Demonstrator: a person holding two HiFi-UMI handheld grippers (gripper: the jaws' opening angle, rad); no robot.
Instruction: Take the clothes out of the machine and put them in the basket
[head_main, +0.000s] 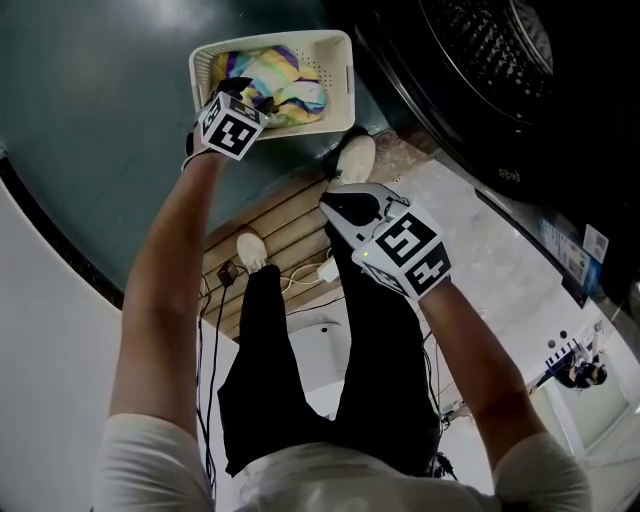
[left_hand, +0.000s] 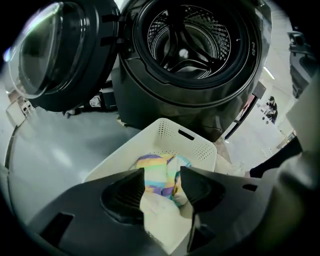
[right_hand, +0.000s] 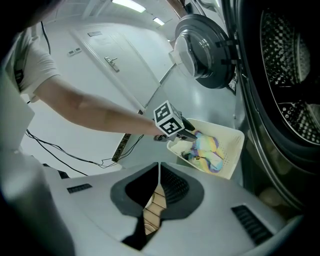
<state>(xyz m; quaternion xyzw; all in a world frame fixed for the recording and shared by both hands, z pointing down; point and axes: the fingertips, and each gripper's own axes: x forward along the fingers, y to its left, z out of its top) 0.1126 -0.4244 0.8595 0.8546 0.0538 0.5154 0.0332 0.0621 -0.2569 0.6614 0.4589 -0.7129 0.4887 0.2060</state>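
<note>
The white perforated basket (head_main: 335, 75) stands on the floor in front of the dark washing machine (head_main: 480, 60), with rainbow-striped clothes (head_main: 285, 85) in it. My left gripper (head_main: 238, 100) reaches down into the basket. In the left gripper view its jaws (left_hand: 161, 172) stand apart, and a pale cloth (left_hand: 162, 217) lies loose between them on top of the rainbow-striped clothes (left_hand: 152, 167). My right gripper (head_main: 340, 205) hangs lower right, over the person's legs, away from the basket. Its jaws (right_hand: 159, 167) are shut with nothing in them. The drum (left_hand: 192, 40) gapes open, and I see no clothes in it.
The round machine door (left_hand: 60, 55) is swung open to the left of the drum. The person's black trousers and pale shoes (head_main: 352, 155) stand on a strip of wooden slats (head_main: 290, 215). Cables (head_main: 215, 290) trail over the floor. A white panel with a handle (right_hand: 112, 62) stands behind.
</note>
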